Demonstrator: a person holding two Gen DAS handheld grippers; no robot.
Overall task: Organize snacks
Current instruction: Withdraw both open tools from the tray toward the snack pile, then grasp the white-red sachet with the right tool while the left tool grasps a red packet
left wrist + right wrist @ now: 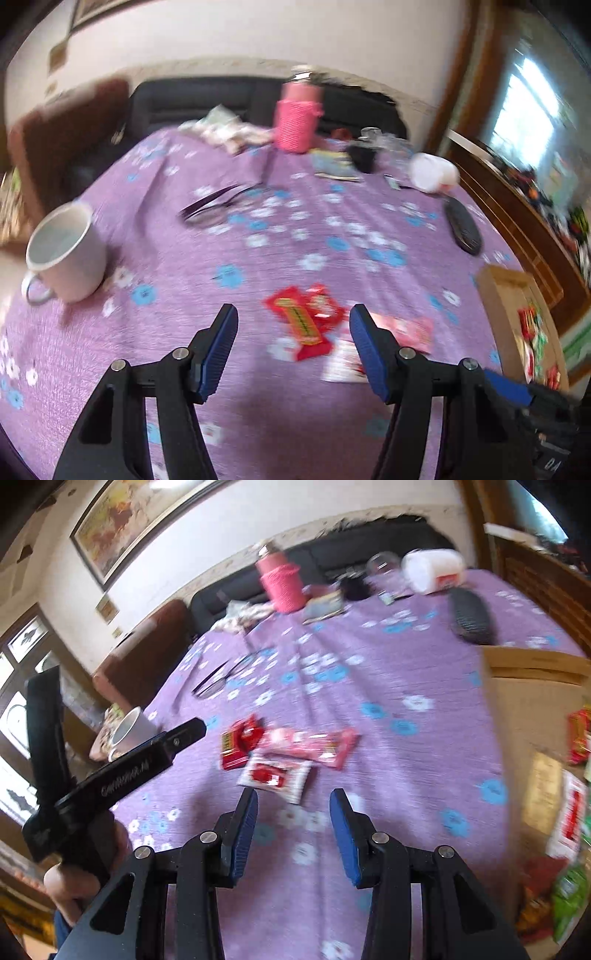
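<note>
Lying past both empty, parted tools (293,325) (293,805), snack packets (288,753), mug (66,254) left, cardboard box (532,701) right

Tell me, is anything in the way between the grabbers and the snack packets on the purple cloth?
Nothing visible is. Both the left hand-held gripper and the right hand-held gripper are open with only bare purple tablecloth between them and the snack packets. The white mug stands well off to the side.

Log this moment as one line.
left gripper: jaws open, empty | right gripper: jaws open, empty | snack packets: loose on tablecloth | cardboard box: partly filled
</note>
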